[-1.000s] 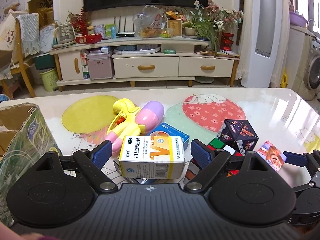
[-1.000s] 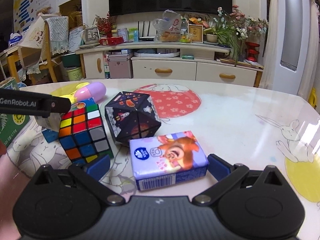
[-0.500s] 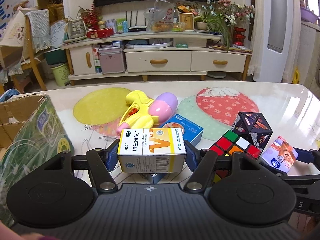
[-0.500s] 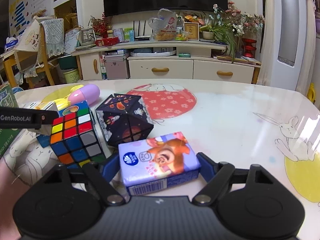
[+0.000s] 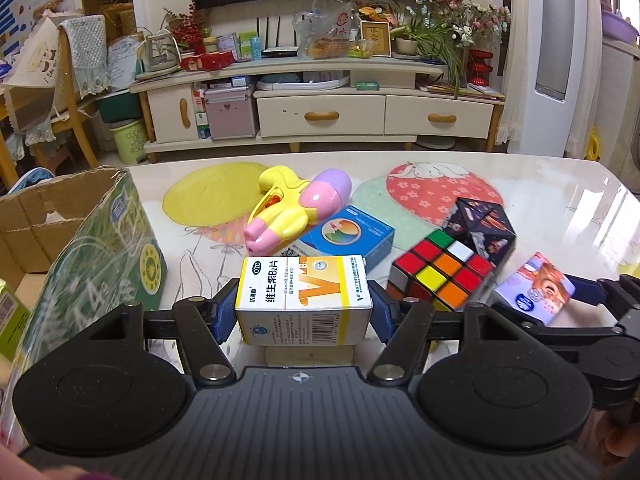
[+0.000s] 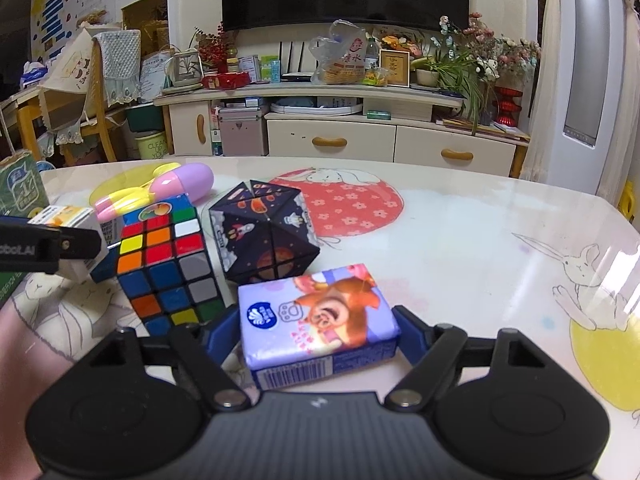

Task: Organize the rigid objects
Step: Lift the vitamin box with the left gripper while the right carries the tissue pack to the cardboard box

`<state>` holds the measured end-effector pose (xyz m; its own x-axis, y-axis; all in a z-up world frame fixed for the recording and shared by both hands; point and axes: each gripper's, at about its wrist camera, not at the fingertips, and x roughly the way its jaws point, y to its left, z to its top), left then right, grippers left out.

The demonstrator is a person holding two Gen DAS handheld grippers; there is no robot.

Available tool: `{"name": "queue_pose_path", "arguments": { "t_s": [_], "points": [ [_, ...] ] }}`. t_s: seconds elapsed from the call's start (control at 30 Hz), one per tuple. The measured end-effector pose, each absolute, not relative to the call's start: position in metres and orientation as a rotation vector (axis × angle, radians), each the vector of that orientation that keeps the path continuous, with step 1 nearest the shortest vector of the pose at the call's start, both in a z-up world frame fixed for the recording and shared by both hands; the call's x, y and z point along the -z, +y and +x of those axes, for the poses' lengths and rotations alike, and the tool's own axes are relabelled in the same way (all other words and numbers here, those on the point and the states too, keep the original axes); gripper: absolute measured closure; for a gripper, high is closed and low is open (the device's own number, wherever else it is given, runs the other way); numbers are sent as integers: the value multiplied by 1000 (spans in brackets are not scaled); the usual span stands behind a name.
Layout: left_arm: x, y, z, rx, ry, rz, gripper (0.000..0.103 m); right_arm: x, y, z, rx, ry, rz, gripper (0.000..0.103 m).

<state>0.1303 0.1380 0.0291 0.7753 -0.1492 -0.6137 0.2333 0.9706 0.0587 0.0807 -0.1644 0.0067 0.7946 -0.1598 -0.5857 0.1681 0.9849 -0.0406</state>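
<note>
My left gripper [image 5: 302, 312] is shut on a white and yellow vitamin box [image 5: 302, 294] and holds it a little above the table. My right gripper [image 6: 318, 330] is shut on a purple tissue pack with a cartoon bear [image 6: 316, 312], which also shows in the left wrist view [image 5: 536, 288]. A Rubik's cube [image 5: 442, 274] [image 6: 168, 264], a dark space-print cube [image 5: 482, 228] [image 6: 264, 232], a blue box [image 5: 348, 236] and a yellow and pink toy [image 5: 296, 204] lie on the table between the grippers and the far edge.
An open green cardboard box [image 5: 80, 248] stands at the table's left, just left of my left gripper. The table [image 6: 460, 240] has a glossy cartoon-print top. A TV cabinet [image 5: 320, 112] stands beyond the far edge.
Both grippers closed, the left on the vitamin box, the right on the tissue pack. Both have lifted slightly and the left view has shifted left, showing more of the cardboard box.
</note>
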Motion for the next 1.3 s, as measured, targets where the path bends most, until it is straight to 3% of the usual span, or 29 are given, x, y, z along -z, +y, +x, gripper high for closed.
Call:
{"name": "queue_pose_path", "arguments": {
  "t_s": [1.3],
  "points": [
    [-42, 174, 49, 336, 667, 130, 23, -9, -92, -8, 302, 618, -69, 24]
  ]
}}
